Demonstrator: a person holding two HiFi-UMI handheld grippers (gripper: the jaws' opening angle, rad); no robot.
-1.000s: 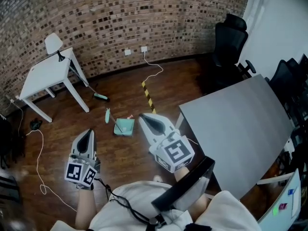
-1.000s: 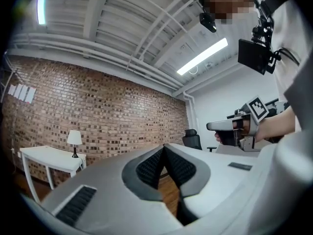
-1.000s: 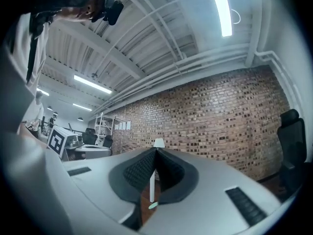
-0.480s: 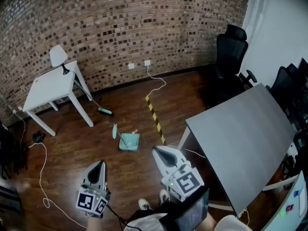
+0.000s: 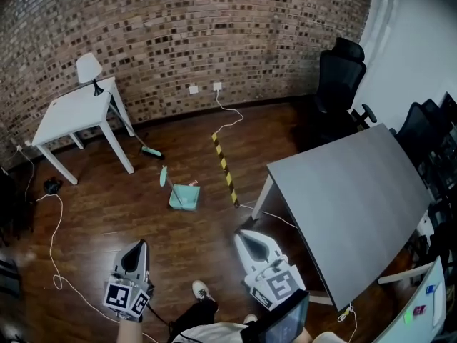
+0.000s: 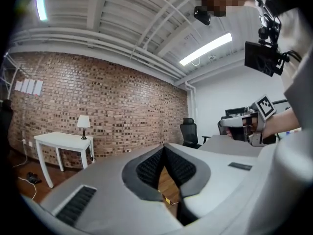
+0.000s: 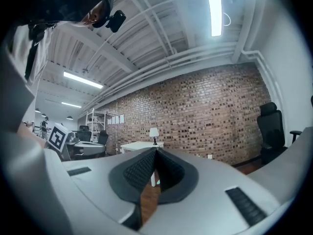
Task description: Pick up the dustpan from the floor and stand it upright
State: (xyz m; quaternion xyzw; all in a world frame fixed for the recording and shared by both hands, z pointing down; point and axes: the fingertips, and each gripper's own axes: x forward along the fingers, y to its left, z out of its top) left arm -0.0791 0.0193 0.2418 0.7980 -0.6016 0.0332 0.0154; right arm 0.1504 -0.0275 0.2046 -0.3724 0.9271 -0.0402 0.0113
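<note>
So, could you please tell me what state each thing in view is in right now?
dustpan: lying flat on the floor, not yet stood upright
left claw: shut, nothing in it
right claw: shut, nothing in it
lamp: upright on the white table
white cable: loose on the floor, running up to the wall socket

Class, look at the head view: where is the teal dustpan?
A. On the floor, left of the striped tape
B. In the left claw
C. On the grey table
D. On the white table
A: the dustpan lies on the wooden floor, just left of the striped tape.
</note>
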